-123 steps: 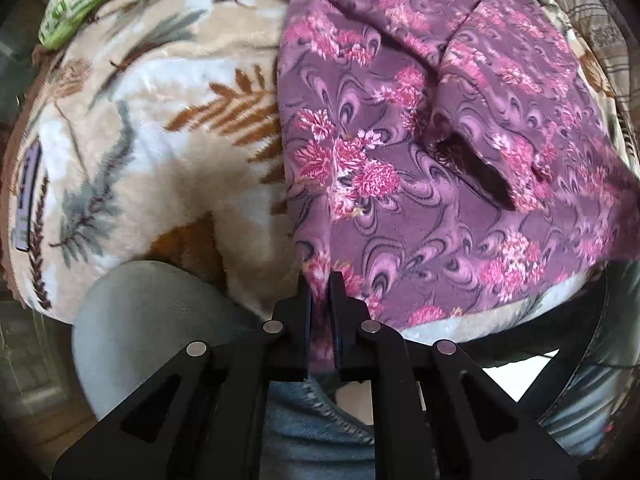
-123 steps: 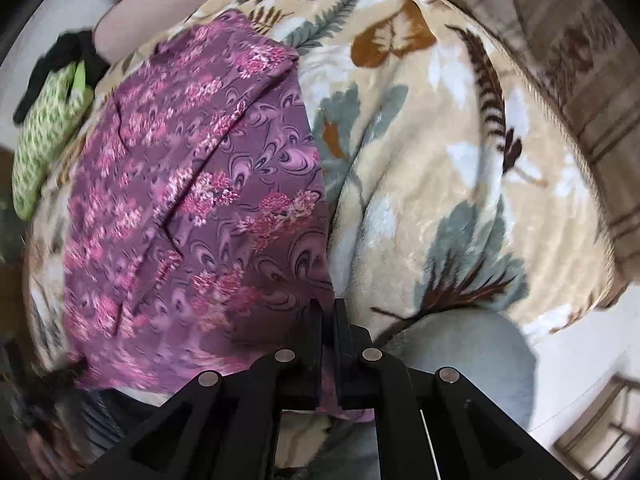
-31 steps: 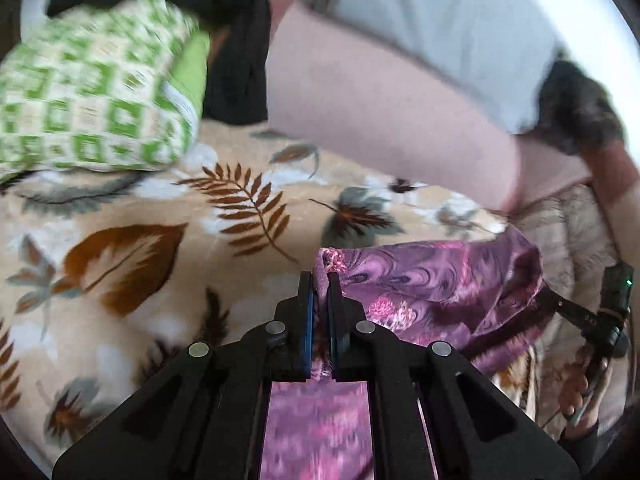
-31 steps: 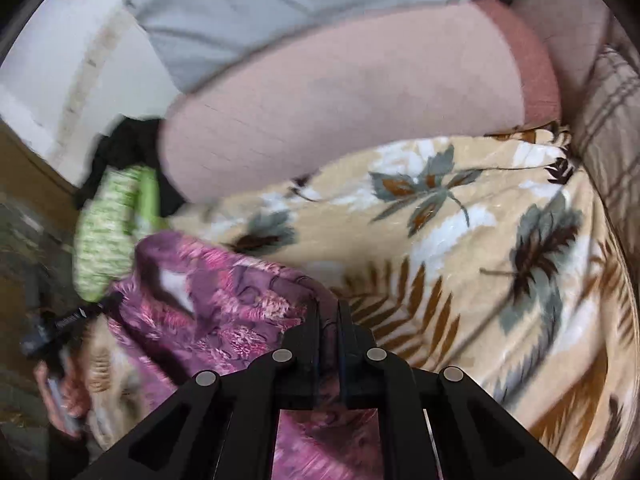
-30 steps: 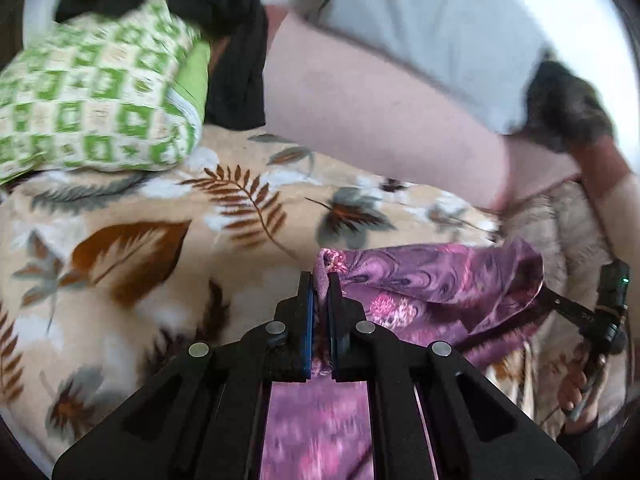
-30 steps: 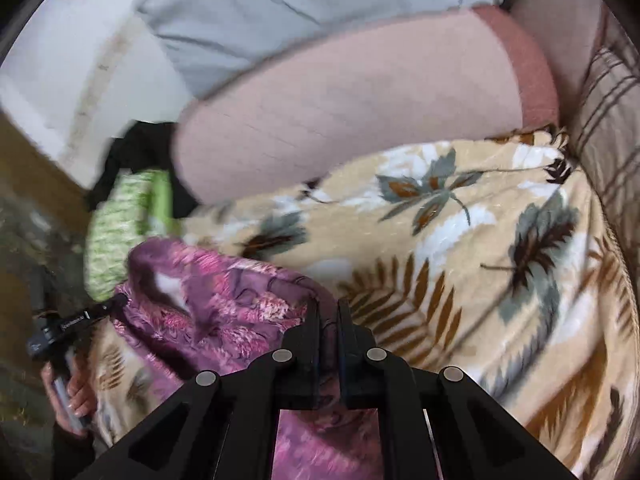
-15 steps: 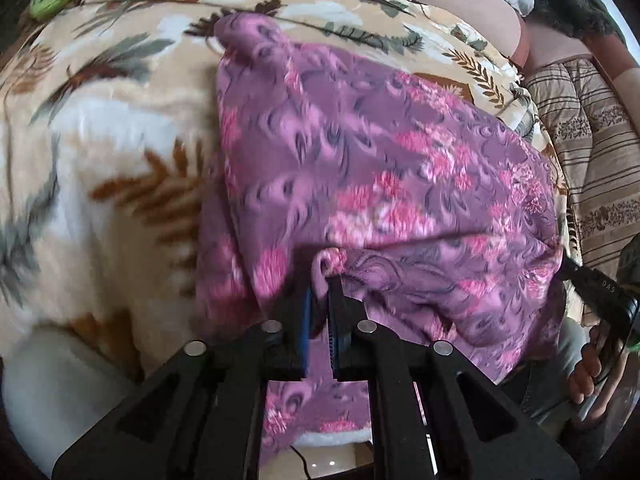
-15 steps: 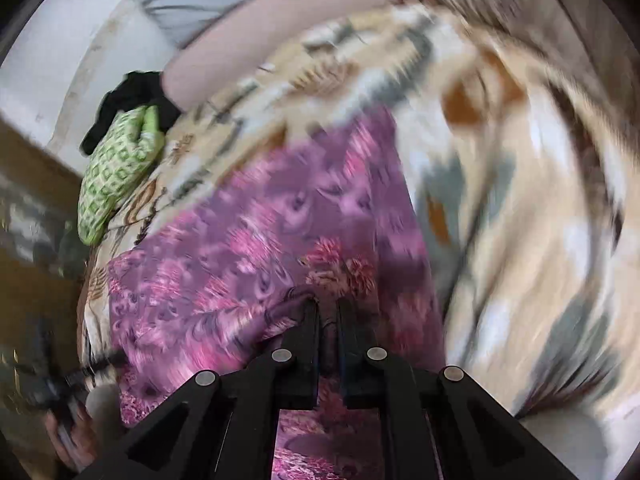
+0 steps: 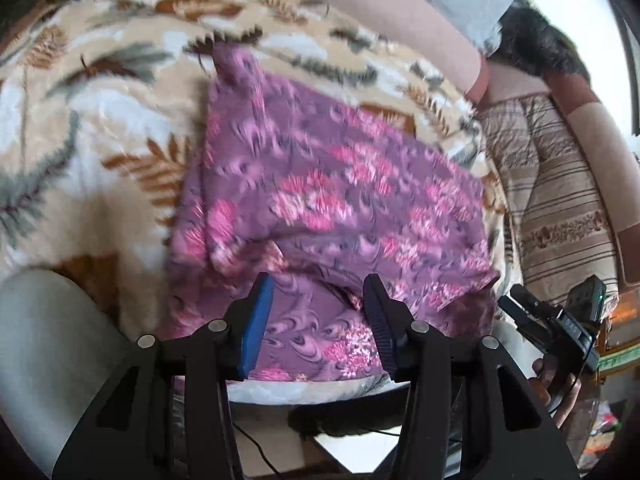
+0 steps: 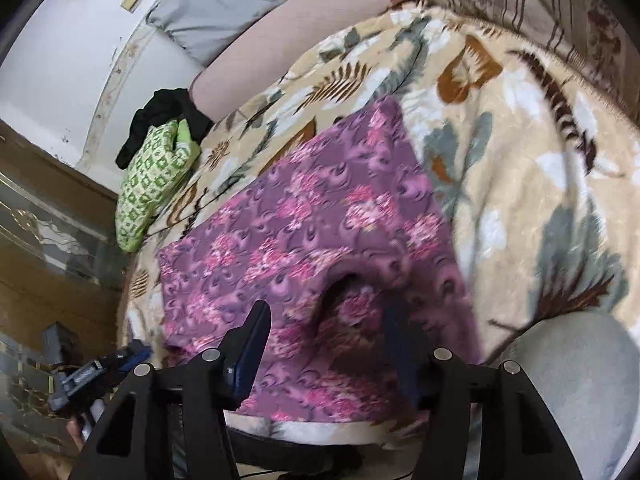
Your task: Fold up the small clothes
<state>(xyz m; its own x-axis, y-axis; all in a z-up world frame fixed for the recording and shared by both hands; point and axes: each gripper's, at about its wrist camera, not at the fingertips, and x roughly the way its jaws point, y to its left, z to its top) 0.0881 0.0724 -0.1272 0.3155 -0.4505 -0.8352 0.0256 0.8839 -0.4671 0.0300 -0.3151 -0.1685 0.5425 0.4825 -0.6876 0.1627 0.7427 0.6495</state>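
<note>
Half a second ago both grippers pinched the purple garment's (image 9: 332,184) edge; now the left gripper (image 9: 318,312) and right gripper (image 10: 326,336) stand spread and empty just above its near edge. The garment lies doubled on the leaf-patterned blanket (image 10: 520,128). One fold looks finished; the next probably calls for regripping a side edge to fold across.
</note>
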